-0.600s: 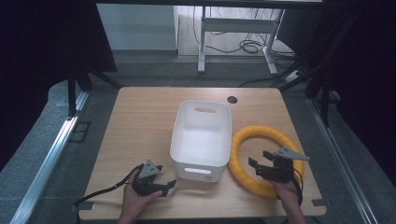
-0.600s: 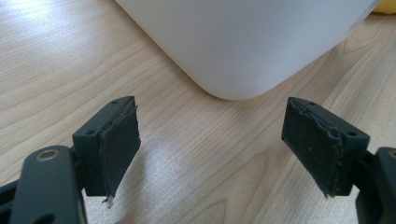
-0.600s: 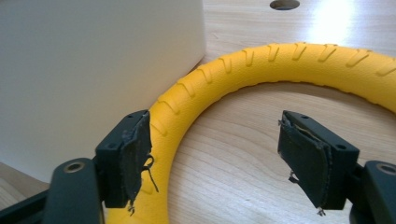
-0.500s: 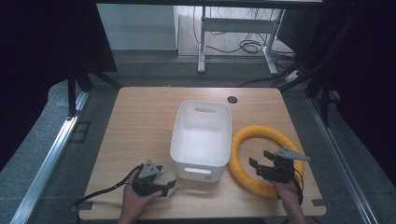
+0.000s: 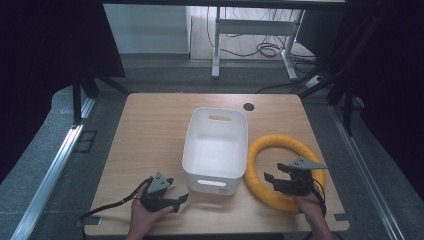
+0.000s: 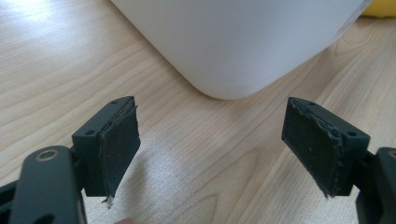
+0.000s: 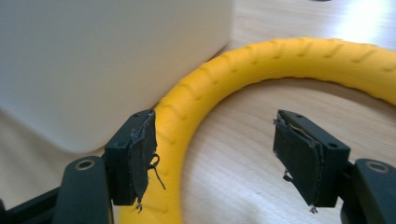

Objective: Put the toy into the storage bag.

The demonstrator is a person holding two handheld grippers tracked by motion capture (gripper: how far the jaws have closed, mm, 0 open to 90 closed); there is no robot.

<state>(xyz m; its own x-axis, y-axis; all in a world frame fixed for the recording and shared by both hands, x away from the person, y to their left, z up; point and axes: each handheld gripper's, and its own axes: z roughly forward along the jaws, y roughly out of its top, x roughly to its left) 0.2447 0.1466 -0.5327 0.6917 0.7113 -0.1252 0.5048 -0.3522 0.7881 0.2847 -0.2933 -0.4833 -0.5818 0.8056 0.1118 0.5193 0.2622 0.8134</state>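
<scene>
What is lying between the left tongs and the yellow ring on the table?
The white bin stands between the left tongs and the yellow ring. The high view shows it, with bare wood around the tongs.

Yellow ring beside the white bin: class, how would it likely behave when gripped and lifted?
The yellow ring looks ribbed and matte, so probably grippy. Its thin hoop shape suggests lightness, perhaps some sag. Lying flat on the table, it seems unlikely to roll.

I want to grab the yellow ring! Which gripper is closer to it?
The right gripper. It hangs open right over the yellow ring's near edge. The left gripper sits open on the far side of the white bin, away from the ring.
</scene>
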